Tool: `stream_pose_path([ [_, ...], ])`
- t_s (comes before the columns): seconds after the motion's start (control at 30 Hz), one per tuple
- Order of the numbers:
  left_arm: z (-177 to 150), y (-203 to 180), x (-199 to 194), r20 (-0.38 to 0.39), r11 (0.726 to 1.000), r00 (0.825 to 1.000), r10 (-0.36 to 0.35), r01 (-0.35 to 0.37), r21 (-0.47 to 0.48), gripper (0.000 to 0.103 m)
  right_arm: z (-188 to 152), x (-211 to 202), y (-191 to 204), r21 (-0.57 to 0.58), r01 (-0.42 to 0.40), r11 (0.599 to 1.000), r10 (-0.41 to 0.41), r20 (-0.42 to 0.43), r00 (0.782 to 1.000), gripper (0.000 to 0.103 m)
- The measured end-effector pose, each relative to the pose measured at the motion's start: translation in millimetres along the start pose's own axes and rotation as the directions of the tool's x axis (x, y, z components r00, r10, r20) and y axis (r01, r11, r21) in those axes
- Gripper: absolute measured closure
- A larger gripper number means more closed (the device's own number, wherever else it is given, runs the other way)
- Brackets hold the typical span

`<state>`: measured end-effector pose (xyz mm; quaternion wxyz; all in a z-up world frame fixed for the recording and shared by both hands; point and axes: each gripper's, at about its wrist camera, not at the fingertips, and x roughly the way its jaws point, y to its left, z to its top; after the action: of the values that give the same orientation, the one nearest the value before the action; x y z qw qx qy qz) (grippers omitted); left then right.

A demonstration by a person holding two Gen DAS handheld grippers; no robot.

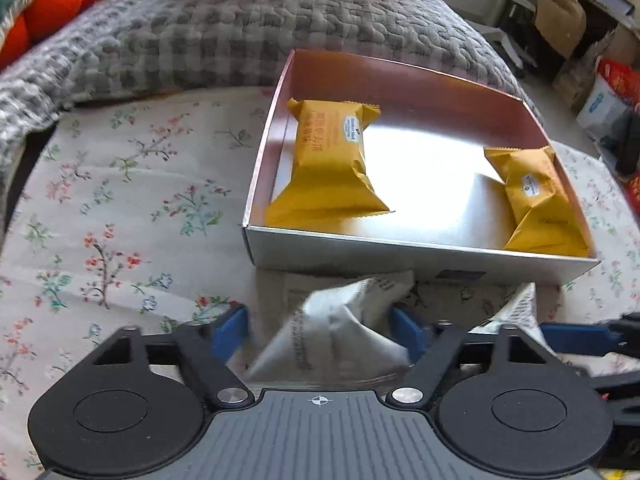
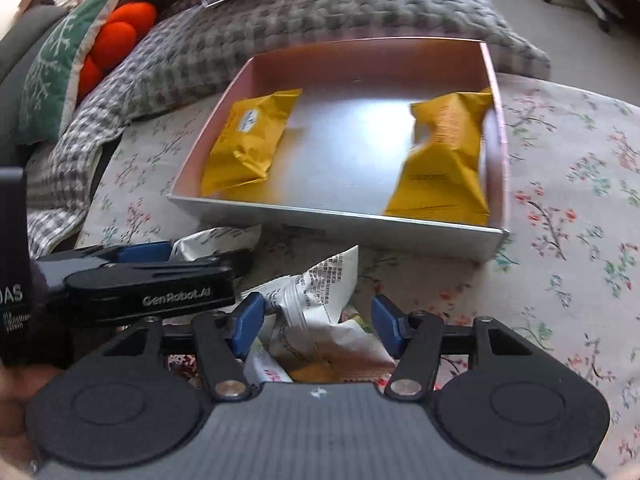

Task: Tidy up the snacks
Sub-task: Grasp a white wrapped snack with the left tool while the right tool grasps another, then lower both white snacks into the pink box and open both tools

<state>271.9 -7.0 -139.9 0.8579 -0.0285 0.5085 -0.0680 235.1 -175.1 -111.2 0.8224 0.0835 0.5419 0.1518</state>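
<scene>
A shallow silver box (image 1: pixel 420 248) (image 2: pixel 332 216) sits on the floral sheet. Two yellow snack packets lie in it, one at its left (image 1: pixel 332 164) (image 2: pixel 248 140), one at its right (image 1: pixel 540 200) (image 2: pixel 448 156). My left gripper (image 1: pixel 320 328) is open around a white snack packet (image 1: pixel 340 332) just in front of the box. My right gripper (image 2: pixel 316 320) is open around another white packet (image 2: pixel 320 300) on a small pile of snacks. The left gripper also shows in the right wrist view (image 2: pixel 152 276), close on the left.
A grey checked blanket (image 1: pixel 200 40) (image 2: pixel 280 12) lies bunched behind the box. Orange plush (image 1: pixel 52 4) (image 2: pixel 116 36) and a green cushion (image 2: pixel 52 68) sit at the far left. Floral sheet (image 1: pixel 120 220) (image 2: pixel 568 240) spreads on both sides. Room clutter (image 1: pixel 592 60) is at the far right.
</scene>
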Motion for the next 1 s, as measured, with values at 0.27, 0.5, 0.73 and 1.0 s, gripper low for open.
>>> stream_pose_path([
  [0.27,-1.6,2.0,-7.2,0.020,1.000,1.000,-0.008,0.009,-0.011,0.047,-3.8,2.8,13.1,-0.093,0.009,0.996,-0.010,-0.012,1.000,0.060],
  [0.5,2.3,5.0,-27.4,0.046,1.000,0.999,-0.018,0.019,-0.016,0.051,-3.1,-18.3,9.8,-0.076,0.007,0.997,-0.005,0.029,1.000,0.063],
  [0.73,9.1,7.4,-56.6,0.102,0.997,0.992,-0.075,0.078,-0.025,0.052,0.2,-36.8,1.7,-0.025,-0.015,1.000,0.017,0.092,0.996,0.063],
  [1.0,22.8,-2.1,-62.5,0.242,0.988,0.960,-0.138,0.150,-0.035,0.052,13.2,-48.9,-11.6,0.085,-0.063,0.994,0.045,0.200,0.979,0.063],
])
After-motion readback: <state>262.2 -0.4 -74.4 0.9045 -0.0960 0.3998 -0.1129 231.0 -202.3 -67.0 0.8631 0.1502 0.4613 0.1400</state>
